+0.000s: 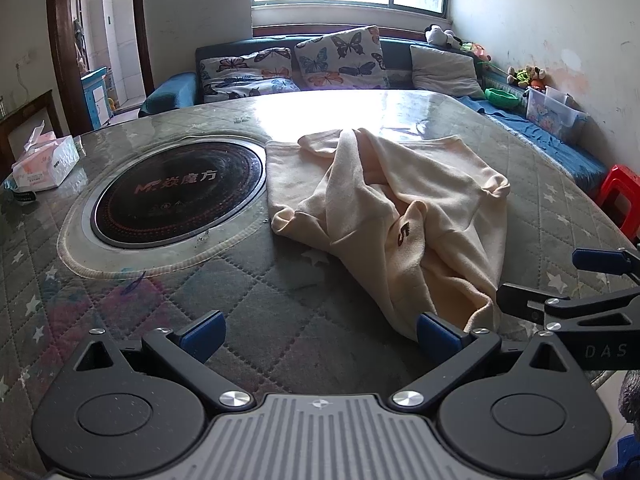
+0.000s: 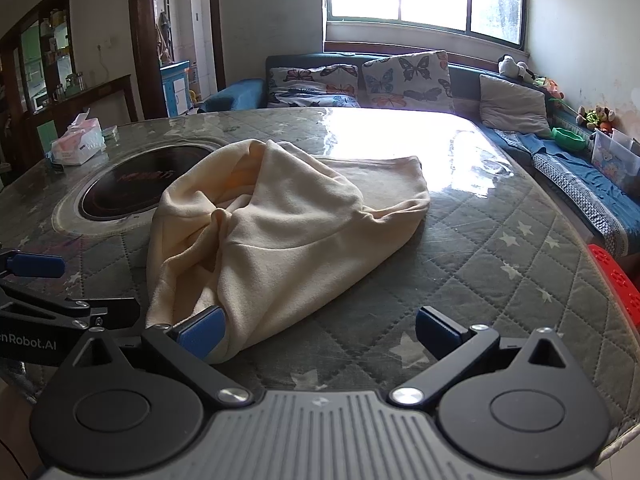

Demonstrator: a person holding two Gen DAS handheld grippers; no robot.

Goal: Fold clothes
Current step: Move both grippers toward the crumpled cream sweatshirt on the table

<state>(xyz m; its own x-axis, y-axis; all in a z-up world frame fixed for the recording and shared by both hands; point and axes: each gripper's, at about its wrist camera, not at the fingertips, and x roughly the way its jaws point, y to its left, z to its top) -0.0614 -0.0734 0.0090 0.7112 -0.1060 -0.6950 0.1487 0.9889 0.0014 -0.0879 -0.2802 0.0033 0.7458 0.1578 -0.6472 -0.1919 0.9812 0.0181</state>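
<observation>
A cream garment [image 1: 384, 204] lies crumpled on the quilted table, with a dark "5" mark on one fold; it also shows in the right wrist view [image 2: 280, 236]. My left gripper [image 1: 320, 338] is open and empty, its right finger [image 1: 436, 334] just at the garment's near tip. My right gripper [image 2: 318, 334] is open and empty, its left finger [image 2: 200, 330] against the garment's near edge. The right gripper also shows at the right edge of the left wrist view [image 1: 568, 284].
A round black induction hob [image 1: 176, 196] is set into the table [image 1: 280, 304] left of the garment. A tissue pack [image 1: 44, 162] sits at the far left. A sofa with butterfly cushions [image 1: 340, 58] runs behind. A red stool [image 1: 620, 196] stands at the right.
</observation>
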